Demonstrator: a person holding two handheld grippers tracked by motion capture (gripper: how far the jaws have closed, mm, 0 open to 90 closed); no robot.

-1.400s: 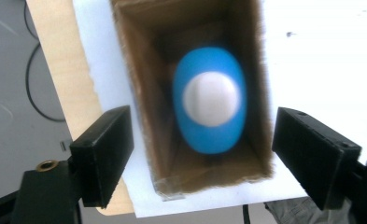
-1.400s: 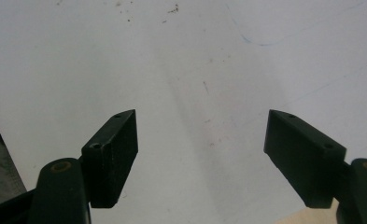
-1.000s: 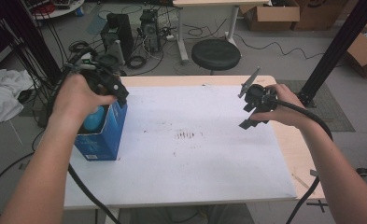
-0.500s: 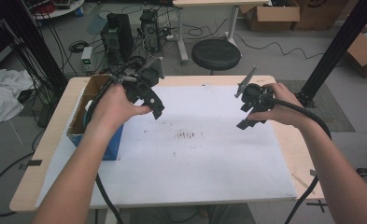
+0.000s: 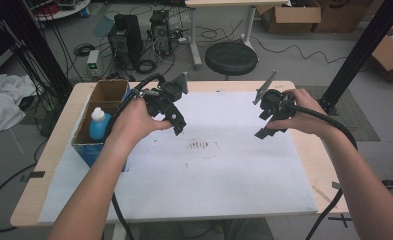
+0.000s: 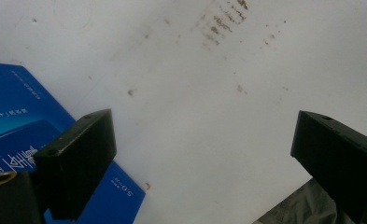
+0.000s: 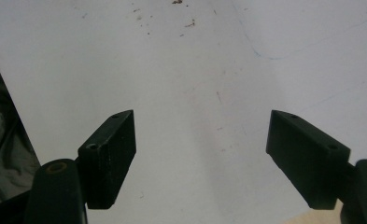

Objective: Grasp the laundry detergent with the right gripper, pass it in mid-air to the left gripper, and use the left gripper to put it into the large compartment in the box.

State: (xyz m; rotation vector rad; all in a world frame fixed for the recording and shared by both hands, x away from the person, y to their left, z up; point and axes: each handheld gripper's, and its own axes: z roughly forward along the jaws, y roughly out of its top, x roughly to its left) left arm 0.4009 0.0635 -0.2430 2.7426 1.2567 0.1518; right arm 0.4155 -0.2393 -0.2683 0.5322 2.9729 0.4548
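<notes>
Table (image 5: 284, 210) under a white sheet (image 5: 209, 170), faintly stained mid-way. At its left edge sits my blue box (image 5: 91, 150), top flaps open; a blue bottle (image 5: 98, 125) with a white cap stands upright inside, toward the near end, and the far end shows bare cardboard. Left gripper (image 5: 176, 120) now hangs over the sheet just right of the box; a second ago it was over the box, down at the bottle. Its jaws have just been opening and stand wide with nothing between them; its own view shows the box corner (image 6: 31, 140) beside one jaw. Right gripper (image 5: 264, 125) hovers over the sheet's right side, unmoved, jaws spread, nothing held.
</notes>
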